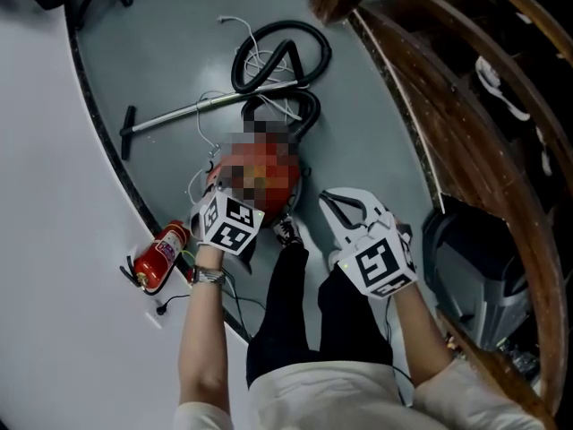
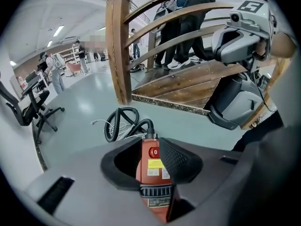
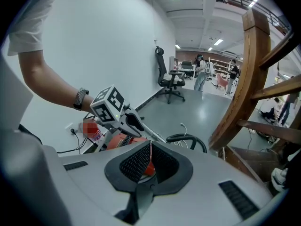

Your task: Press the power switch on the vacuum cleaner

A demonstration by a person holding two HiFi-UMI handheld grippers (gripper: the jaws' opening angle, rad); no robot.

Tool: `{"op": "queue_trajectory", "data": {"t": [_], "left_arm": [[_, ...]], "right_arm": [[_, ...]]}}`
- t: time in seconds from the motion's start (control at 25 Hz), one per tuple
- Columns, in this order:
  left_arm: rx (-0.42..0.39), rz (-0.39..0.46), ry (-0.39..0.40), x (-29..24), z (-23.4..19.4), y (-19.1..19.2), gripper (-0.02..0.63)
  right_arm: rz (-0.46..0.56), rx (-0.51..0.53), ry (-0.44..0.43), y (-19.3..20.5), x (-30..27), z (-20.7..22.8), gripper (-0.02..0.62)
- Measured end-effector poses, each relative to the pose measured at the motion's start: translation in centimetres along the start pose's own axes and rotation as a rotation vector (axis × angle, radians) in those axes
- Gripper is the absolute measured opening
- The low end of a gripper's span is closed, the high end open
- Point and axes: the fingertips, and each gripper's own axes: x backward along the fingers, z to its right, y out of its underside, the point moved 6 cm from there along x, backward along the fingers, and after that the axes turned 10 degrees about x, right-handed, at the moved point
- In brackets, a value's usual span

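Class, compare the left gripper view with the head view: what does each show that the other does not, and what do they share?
Only the left gripper view: the round red power switch on top of the vacuum cleaner, with a yellow label just below it.
Only the head view: the fire extinguisher and the metal wand.
Both: the red vacuum cleaner and its coiled black hose.

Grey floor: vacuum cleaner, hose, extinguisher
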Motion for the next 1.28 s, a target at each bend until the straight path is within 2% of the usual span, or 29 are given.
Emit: {"op": "queue_trajectory", "data": {"t": [0.24, 0.56, 0.92, 1.2, 1.28], "left_arm": [[0.055, -0.021, 0.036, -3.3, -0.6, 1.3, 0.132], [0.063, -0.060, 0.012, -6.4, -1.2, 2.1, 0.138], [0.039, -0.121, 0.001, -8.7, -1.3, 3.8, 0.138], [0.042, -0.129, -0.017, -9.2, -1.5, 3.8, 0.135], [0.022, -0.146, -0.028, -9.4, -1.4, 3.8, 0.121]], "right_arm": [[-0.002, -0.027, 0.022, 1.0, 0.2, 0.2, 0.031], [-0.012, -0.047, 0.030, 2.7, 0.4, 0.0, 0.031], [-0.052, -0.035, 0.017, 4.1, 0.4, -0.5, 0.031], [-0.073, -0.034, 0.013, 4.5, 0.5, -0.4, 0.031], [-0.076, -0.039, 0.014, 4.5, 0.6, -0.5, 0.031]]}}
